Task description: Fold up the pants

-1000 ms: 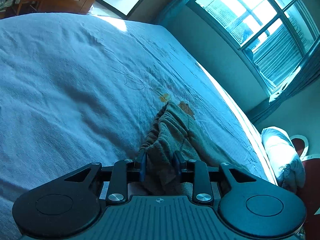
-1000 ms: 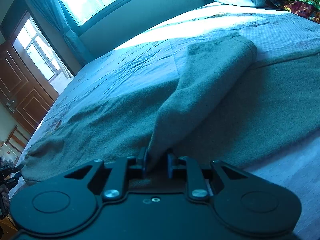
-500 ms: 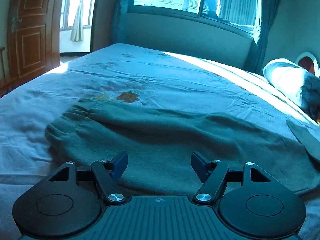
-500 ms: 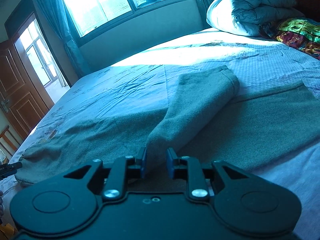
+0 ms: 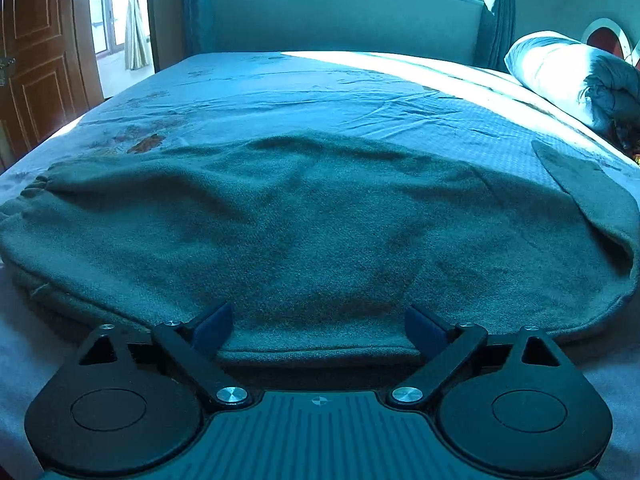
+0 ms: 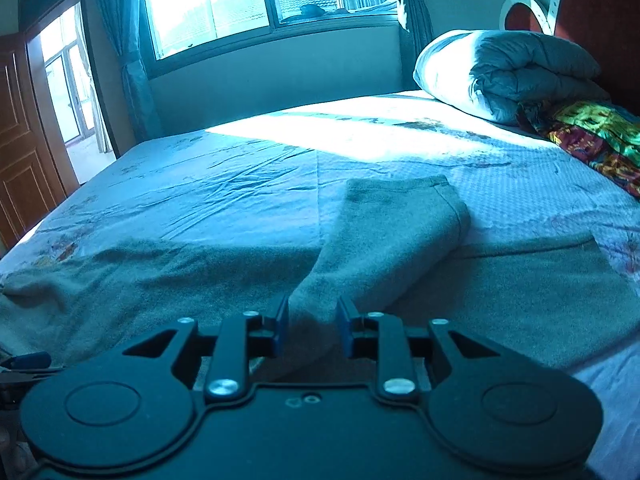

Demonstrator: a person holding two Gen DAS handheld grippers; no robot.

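1. Left gripper (image 5: 319, 326) is released, its jaws just swung wide apart, hovering at the near edge of the pants (image 5: 304, 232) with the fabric edge lying between the pads but not pinched.
2. Right gripper (image 6: 313, 328) holds a raised tongue of the same pants (image 6: 384, 240) between narrow jaws that have just eased slightly apart; the cloth still sits between the pads, and it is hard to tell how firmly it is pinched.
3. Grey-green pants lie flat across the near side of the bed (image 6: 248, 176), stretched left to right, with one end turned back over the rest.
4. Judged step: the left gripper takes a fresh hold on the near edge, ready for the next fold.
5. To do it well, slide the lower pad under every layer at the edge before closing, so nothing is left behind.
6. Keep the right gripper's cloth taut and low, so the flat part does not drag or wrinkle.
7. A rolled quilt (image 6: 516, 68) sits well clear at the headboard.
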